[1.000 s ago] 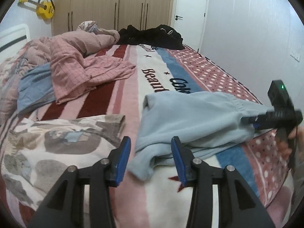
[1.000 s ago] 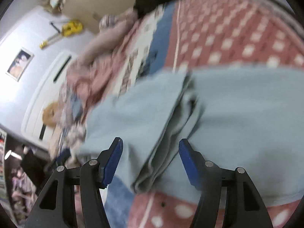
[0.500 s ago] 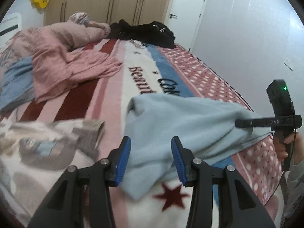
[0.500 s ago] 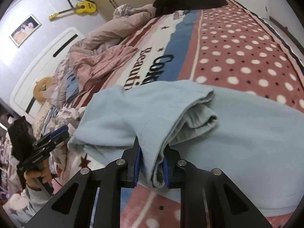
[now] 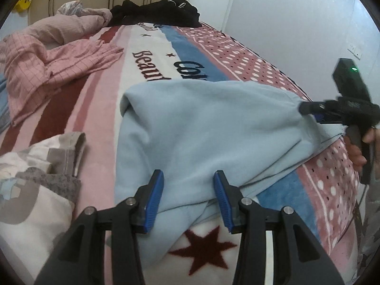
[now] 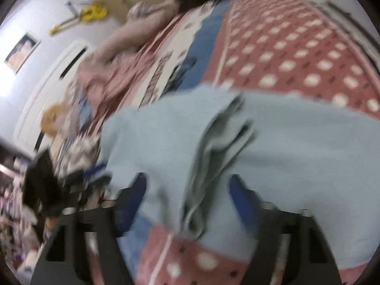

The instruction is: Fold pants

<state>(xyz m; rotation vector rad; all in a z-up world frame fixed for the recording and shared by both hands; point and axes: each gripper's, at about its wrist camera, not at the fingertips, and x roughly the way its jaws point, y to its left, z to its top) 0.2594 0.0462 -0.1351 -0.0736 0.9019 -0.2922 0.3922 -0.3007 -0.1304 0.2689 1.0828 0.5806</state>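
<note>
Light-blue pants point(image 5: 209, 128) lie bunched across the near part of the bed point(image 5: 249, 59). The left gripper point(image 5: 187, 197) gapes over their near hem, gripping nothing; the right gripper point(image 6: 187, 204), blurred, straddles the bunched right end, jaws apart. Next, seemingly, both must pinch and fold.

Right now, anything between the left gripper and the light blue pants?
Nothing visible. The left gripper is open with the near edge of the light blue pants already lying between its blue pads. The patterned grey-and-white garment lies off to the left on the bedspread, out of the path.
</note>
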